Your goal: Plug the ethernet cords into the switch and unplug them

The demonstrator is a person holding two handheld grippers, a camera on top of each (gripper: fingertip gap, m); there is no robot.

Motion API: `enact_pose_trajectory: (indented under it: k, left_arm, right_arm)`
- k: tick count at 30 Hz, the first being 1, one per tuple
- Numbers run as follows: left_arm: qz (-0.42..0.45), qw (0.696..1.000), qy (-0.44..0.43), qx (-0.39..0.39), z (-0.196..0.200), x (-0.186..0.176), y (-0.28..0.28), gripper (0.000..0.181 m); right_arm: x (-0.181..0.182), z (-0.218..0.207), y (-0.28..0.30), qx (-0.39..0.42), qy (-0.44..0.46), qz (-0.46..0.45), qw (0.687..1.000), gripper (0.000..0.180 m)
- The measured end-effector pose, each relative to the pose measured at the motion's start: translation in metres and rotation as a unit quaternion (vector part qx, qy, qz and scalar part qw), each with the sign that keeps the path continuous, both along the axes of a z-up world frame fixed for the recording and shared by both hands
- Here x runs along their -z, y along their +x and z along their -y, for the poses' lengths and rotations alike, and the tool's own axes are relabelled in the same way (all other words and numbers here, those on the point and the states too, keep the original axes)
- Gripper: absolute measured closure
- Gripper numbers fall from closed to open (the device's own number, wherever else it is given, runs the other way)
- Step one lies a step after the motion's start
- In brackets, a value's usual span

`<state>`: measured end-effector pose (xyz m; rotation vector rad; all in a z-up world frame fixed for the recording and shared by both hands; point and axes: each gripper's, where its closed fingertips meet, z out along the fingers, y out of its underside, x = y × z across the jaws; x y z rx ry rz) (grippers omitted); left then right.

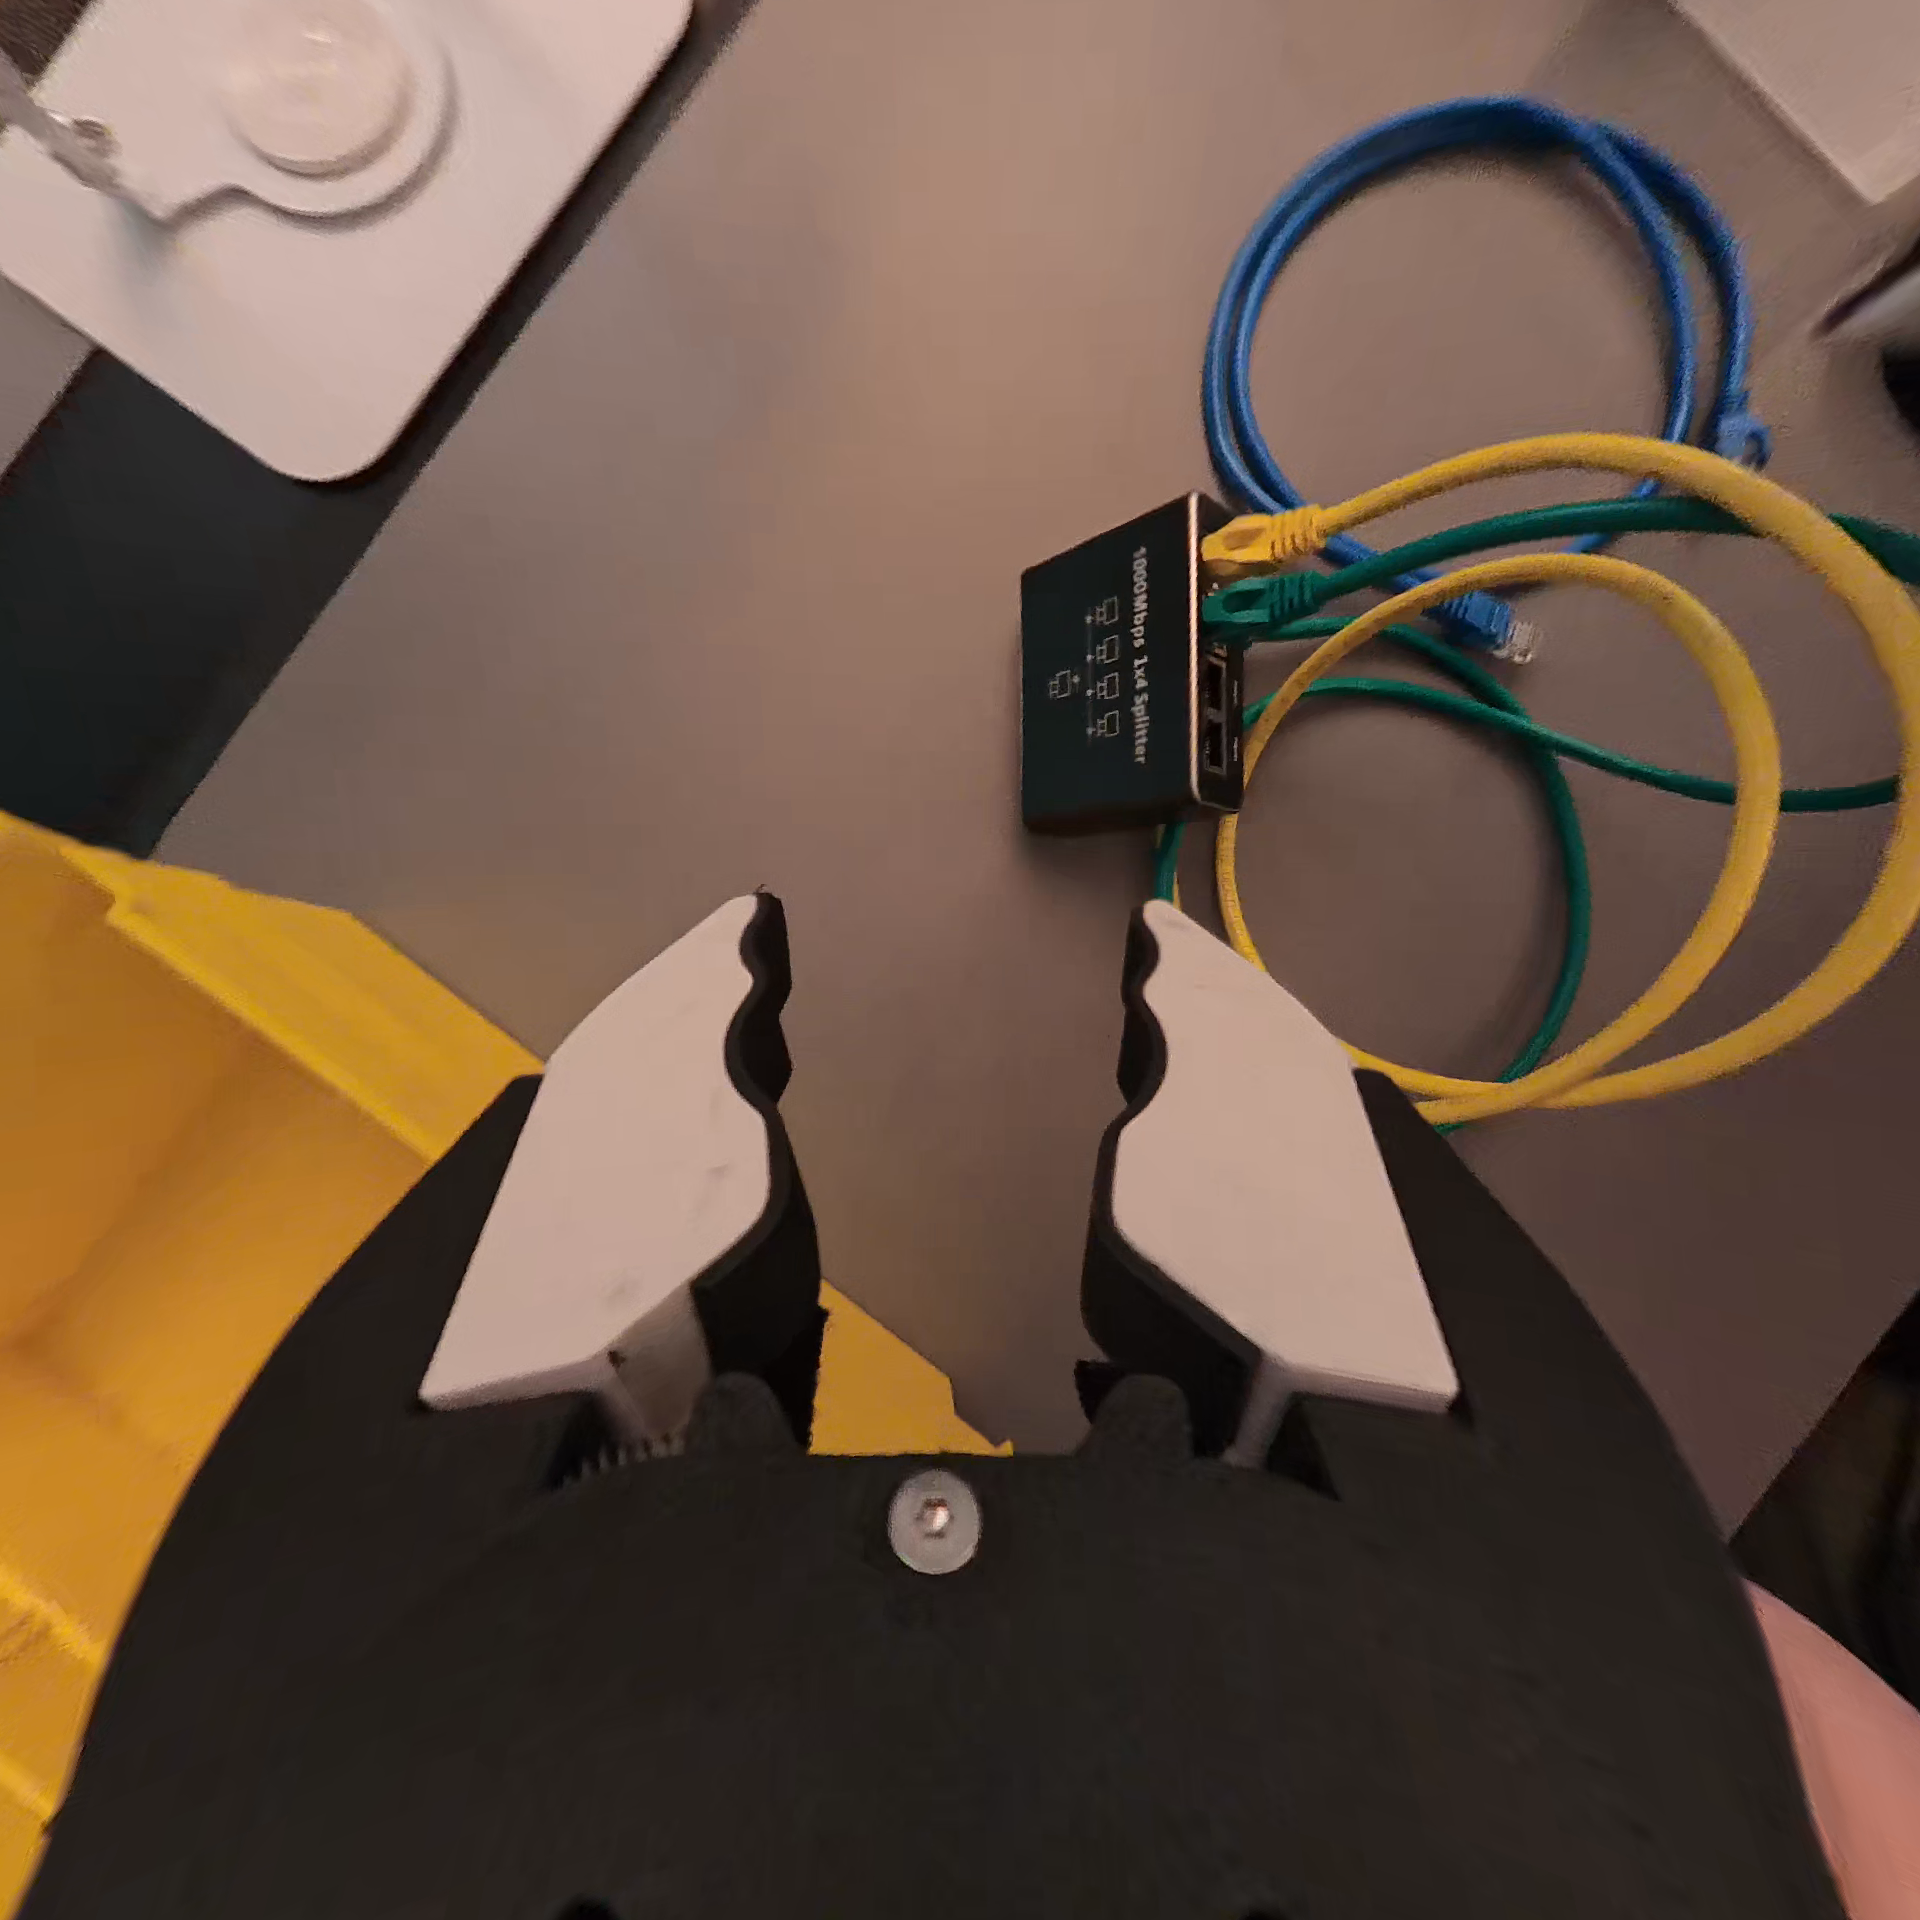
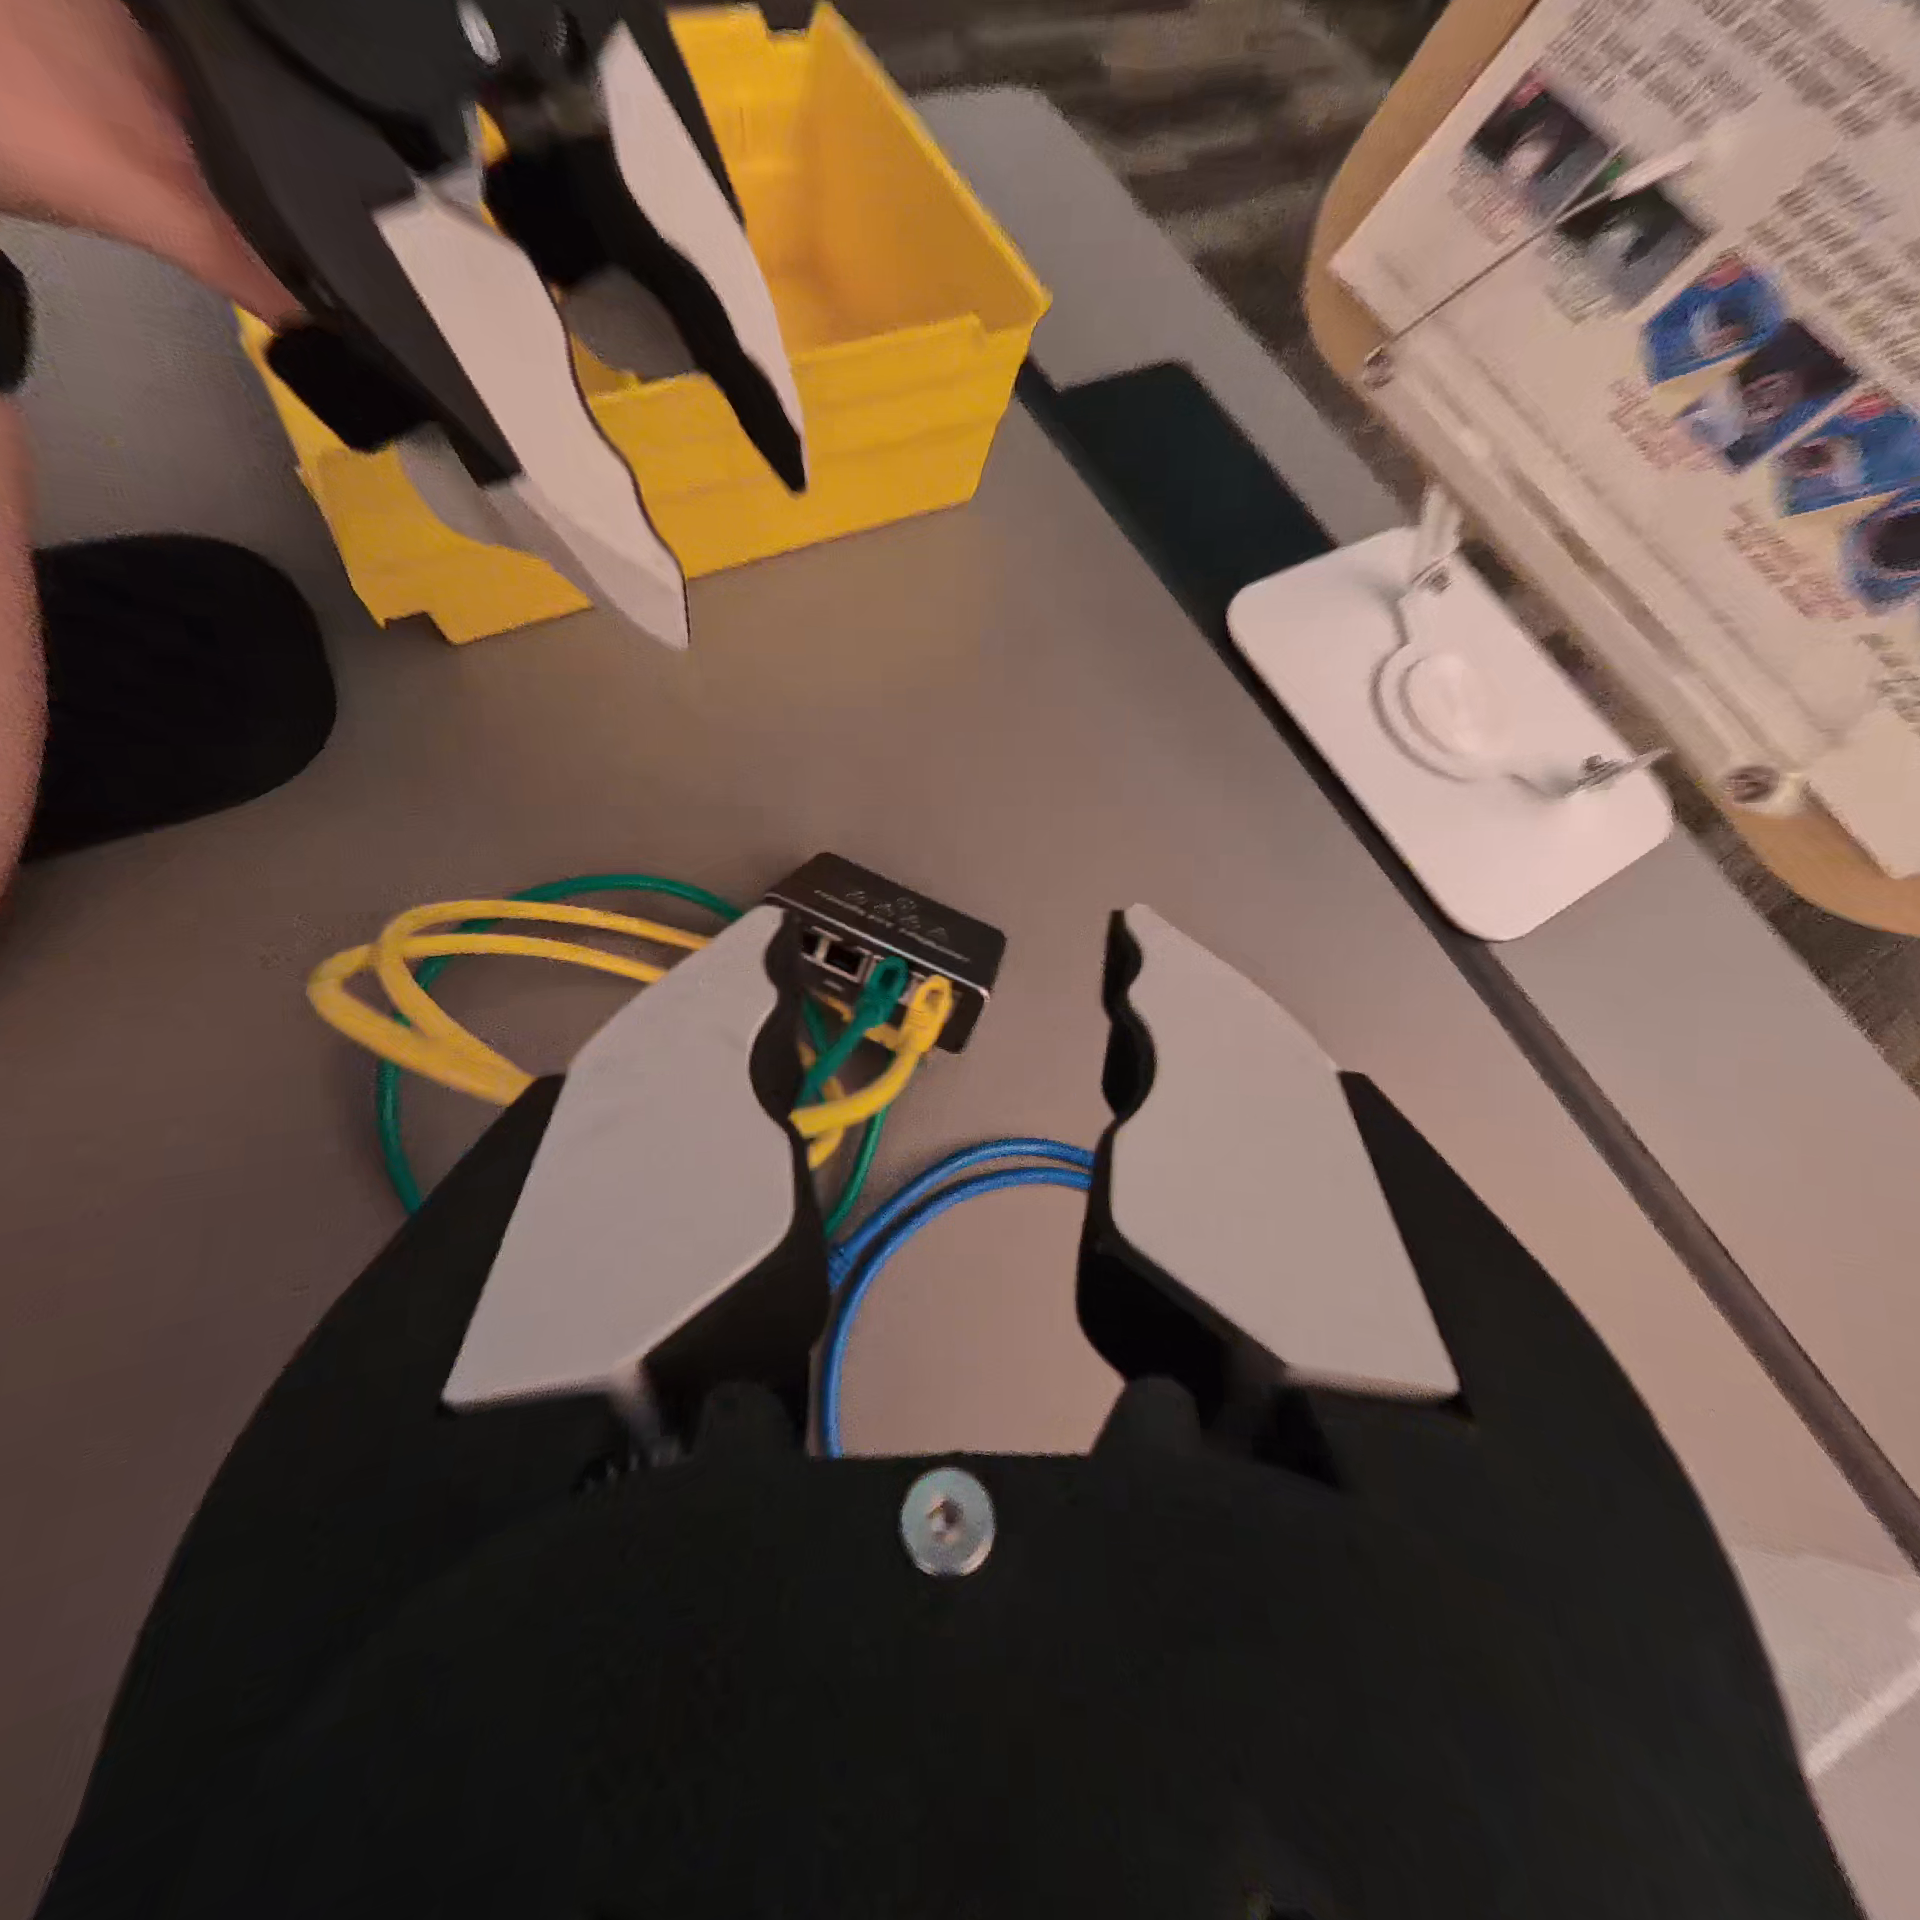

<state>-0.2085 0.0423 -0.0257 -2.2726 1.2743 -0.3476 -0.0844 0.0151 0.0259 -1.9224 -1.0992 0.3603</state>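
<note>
Two hand-held grippers hang over a grey-brown tabletop [image 1: 831,436], both with fingers spread and nothing between them. From the left wrist view, the left gripper [image 1: 956,914] is above bare table, with an open yellow plastic bin [image 1: 208,1091] at its 9 o'clock and a white rounded-square stand base [image 1: 312,208] at 11 o'clock near the table edge. The small black rectangular network switch [image 1: 1117,675] lies flat at 1 o'clock from the fingertips, apart from them. Its long axis runs roughly 12 to 6 in this view, and its port face points toward 3 o'clock. A yellow ethernet cord [image 1: 1756,790] and a green ethernet cord [image 1: 1558,831] are plugged into the two ports nearest 12 o'clock; the two ports toward 6 o'clock are open. Their loops sprawl on the table at 3 to 5 o'clock of the switch. A blue ethernet cord [image 1: 1455,312] is coiled at 1 o'clock of the switch, its clear plug lying loose on the table just beside the green cord.

From the right wrist view, the right gripper [image 2: 940,920] points at the switch [image 2: 883,914], whose port face turns toward the camera; its left finger [image 2: 665,1143] covers one end of the switch and part of the yellow and green loops. The blue cord [image 2: 935,1195] passes between the fingers near their base. The left gripper [image 2: 717,520] hangs at 11 o'clock in front of the yellow bin [image 2: 883,312], and a printed sheet on a clear stand [image 2: 1662,364] is at 2 o'clock
</note>
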Motion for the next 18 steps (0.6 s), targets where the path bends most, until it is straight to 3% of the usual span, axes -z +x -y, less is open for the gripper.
enact_pose_trajectory:
  k: [4,8,14,18]
  left_arm:
    - [0.054,0.997,0.029,-0.046,-0.002,-0.026,-0.023,0.119]
    - [0.076,0.991,0.06,-0.088,0.002,-0.046,-0.05,0.118]
    - [0.114,0.987,0.077,-0.088,0.015,-0.063,-0.06,0.118]
    - [0.12,0.988,0.075,-0.065,0.022,-0.063,-0.054,0.119]
  right_arm:
    - [0.044,-0.016,-0.025,0.037,-0.169,0.087,0.981,0.104]
    - [0.094,-0.015,-0.03,0.083,-0.315,0.205,0.923,0.091]
    - [0.144,-0.011,-0.034,0.122,-0.347,0.379,0.849,0.073]
    - [0.156,-0.016,-0.03,0.141,-0.361,0.425,0.818,0.08]
